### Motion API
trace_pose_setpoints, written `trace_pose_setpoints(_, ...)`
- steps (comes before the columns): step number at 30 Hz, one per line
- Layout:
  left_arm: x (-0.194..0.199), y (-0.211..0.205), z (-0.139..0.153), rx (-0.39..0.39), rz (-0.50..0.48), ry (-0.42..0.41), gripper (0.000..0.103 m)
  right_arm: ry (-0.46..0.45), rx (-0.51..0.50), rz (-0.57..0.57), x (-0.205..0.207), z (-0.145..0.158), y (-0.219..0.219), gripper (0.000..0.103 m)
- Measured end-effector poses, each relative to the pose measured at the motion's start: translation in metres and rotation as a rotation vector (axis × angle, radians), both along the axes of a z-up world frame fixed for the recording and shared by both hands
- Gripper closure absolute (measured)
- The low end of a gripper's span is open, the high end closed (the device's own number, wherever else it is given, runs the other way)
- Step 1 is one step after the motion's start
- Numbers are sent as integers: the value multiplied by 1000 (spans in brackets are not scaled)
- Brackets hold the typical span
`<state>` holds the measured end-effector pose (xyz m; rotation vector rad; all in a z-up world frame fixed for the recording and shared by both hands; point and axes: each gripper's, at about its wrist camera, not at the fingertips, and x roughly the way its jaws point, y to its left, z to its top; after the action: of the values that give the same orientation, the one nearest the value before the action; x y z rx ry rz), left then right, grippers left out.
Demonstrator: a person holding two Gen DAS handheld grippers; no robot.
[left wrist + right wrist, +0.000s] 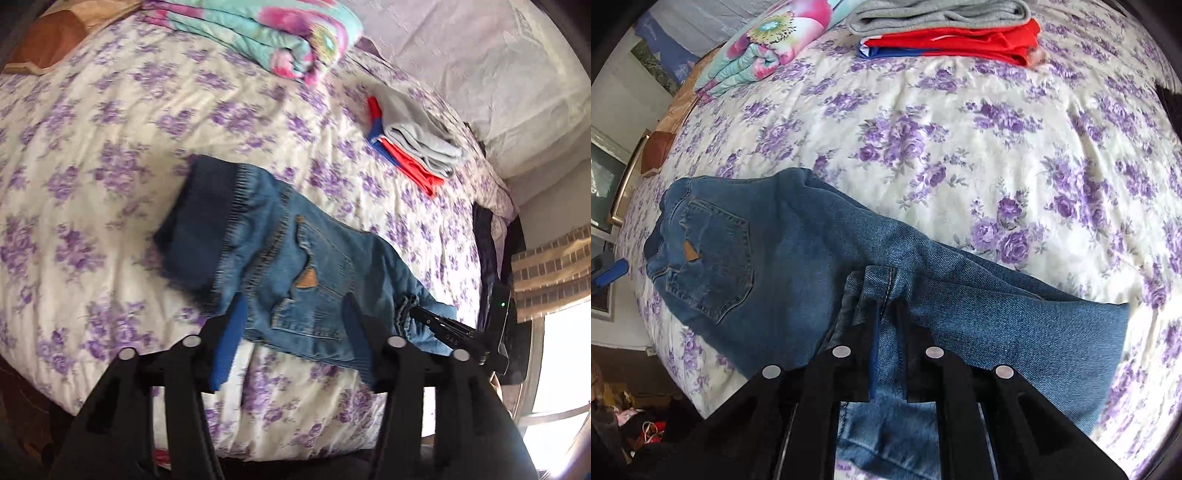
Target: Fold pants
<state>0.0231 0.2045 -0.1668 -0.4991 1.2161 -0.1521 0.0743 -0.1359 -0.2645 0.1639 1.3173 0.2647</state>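
Blue jeans lie across the bed, back pocket up, waist toward the left and legs running right. My left gripper hovers open above the seat of the jeans, and its blue-padded fingers hold nothing. In the right wrist view the jeans have one leg end bunched up at my right gripper, which is shut on that hem. The left wrist view shows the right gripper pinching the gathered hem at the jeans' right end.
The floral purple bedsheet covers the bed. A folded flowered blanket lies at the back. A stack of folded grey, red and blue clothes sits at the back right. A brown pillow is far left. The bed's near edge drops off below the jeans.
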Motion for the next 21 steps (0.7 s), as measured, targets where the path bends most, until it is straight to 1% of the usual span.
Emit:
trace_pose_setpoints(1,-5,10,-2,10,28,10,40,1,22,-18,1,0,-3,94)
trace_pose_setpoints(2,-9,20,-6,10,56,32,39,16,39,-29,3,0,-6,94)
trace_pose_setpoints(5,-17,39,-23,-30,107,97,38,30,85,-46,-1,10,-12,92)
trace_pose_setpoints(7,-15,39,-35,-47,128,129,34,22,118,-60,-10,23,-16,85)
trace_pose_setpoints(8,-15,38,-42,-64,134,139,32,10,127,-64,-15,31,-19,78)
trace_pose_setpoints(9,-12,36,-51,-91,142,153,30,-4,129,-68,-21,38,-22,76)
trace_pose_setpoints(12,2,30,-80,-158,164,206,30,-34,129,-80,-37,56,-30,76)
trace_pose_setpoints(14,15,27,-99,-165,170,236,29,-42,128,-97,-48,64,-38,75)
trace_pose_setpoints(15,23,25,-105,-157,170,244,23,-47,124,-105,-52,68,-41,73)
trace_pose_setpoints(16,28,23,-104,-180,170,223,11,-51,117,-112,-57,70,-45,72)
trace_pose_setpoints(17,35,19,-102,-173,163,205,12,-56,109,-120,-62,73,-48,69)
trace_pose_setpoints(18,42,15,-98,-139,143,197,24,-60,104,-128,-66,75,-51,67)
trace_pose_setpoints(19,48,9,-95,-93,119,199,44,-61,106,-136,-70,75,-54,67)
trace_pose_setpoints(21,53,0,-83,-43,82,168,62,-50,112,-147,-77,74,-58,67)
